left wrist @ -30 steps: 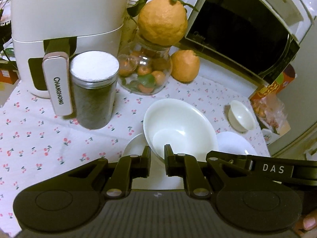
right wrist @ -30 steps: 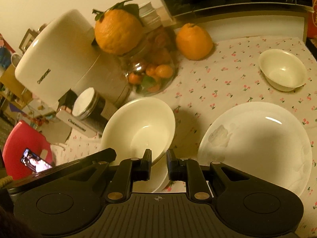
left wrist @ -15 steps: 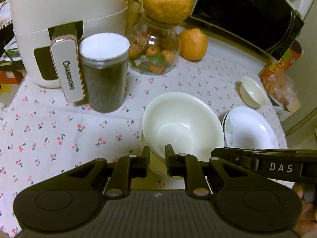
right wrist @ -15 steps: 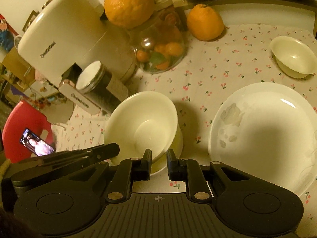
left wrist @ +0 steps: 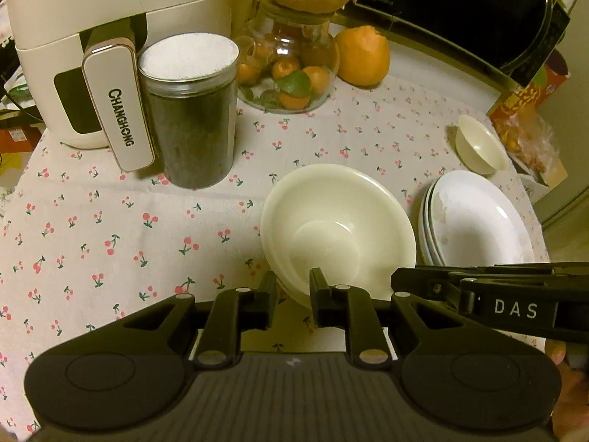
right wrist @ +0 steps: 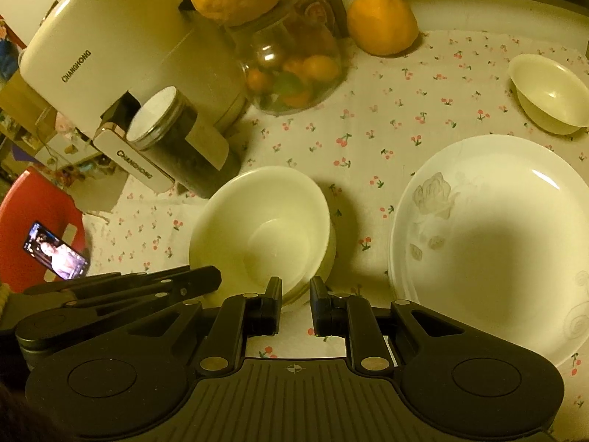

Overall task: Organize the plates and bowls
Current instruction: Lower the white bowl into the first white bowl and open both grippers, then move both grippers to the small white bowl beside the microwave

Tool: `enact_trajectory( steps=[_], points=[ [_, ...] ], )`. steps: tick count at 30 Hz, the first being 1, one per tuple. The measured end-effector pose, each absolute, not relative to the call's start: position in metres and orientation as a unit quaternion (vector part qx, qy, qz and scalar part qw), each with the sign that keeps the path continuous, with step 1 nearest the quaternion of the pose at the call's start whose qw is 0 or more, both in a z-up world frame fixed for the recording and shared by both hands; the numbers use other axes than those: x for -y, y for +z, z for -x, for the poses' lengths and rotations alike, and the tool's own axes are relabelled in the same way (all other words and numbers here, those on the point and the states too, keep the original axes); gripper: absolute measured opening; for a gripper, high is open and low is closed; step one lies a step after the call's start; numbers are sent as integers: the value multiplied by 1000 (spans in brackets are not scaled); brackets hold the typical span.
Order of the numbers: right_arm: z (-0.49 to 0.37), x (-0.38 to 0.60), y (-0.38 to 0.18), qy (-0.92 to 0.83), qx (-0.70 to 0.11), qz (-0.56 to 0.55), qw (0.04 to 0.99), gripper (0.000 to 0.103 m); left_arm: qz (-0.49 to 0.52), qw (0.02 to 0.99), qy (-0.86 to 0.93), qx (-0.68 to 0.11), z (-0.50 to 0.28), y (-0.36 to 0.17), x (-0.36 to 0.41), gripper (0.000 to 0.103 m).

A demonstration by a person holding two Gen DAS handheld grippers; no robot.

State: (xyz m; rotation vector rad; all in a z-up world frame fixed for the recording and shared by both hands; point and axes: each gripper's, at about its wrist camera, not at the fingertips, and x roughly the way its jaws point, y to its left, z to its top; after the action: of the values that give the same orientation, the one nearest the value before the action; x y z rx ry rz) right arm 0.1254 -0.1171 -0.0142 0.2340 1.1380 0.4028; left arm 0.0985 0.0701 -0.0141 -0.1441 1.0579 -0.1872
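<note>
On the cherry-print tabletop point(left wrist: 92, 228), a cream bowl point(left wrist: 331, 235) is being seated in a second bowl beneath it, their rims nesting closely. Its near rim is being straddled by the left tool point(left wrist: 293, 294), whose jaws have just been opening a little. The pads seem no longer to be pressing on the rim, though the contact itself is being hidden by the fingers. The right tool point(right wrist: 296, 302) is being held closed on nothing at 6 o'clock of the same bowls. A stack of plates point(left wrist: 475, 221) is lying just beside the bowls at 3 o'clock, and a small bowl point(left wrist: 478, 143) is standing apart at 12 o'clock of the plates. For a clean release, the jaws should be widened fully before the left tool is drawn up and back. That way the cream bowl is not being dragged or tipped out of its seat.
</note>
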Motion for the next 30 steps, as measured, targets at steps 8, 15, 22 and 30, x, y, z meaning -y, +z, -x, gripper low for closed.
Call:
enact_trajectory(
  steps=[8,15,22,30],
  points=[
    [-126,116,-17,189,-538,-107,815,19,67,854,-90,-508,-100,-15,-69,18],
    [-126,115,-15,191,-536,-102,816,20,70,853,-91,-510,-100,-16,-69,23],
    [-129,120,-9,193,-535,-115,815,38,79,852,-90,-510,-99,-14,-68,42],
    [-133,131,2,187,-522,-134,821,56,84,854,-92,-506,-100,-7,-67,66]
  ],
)
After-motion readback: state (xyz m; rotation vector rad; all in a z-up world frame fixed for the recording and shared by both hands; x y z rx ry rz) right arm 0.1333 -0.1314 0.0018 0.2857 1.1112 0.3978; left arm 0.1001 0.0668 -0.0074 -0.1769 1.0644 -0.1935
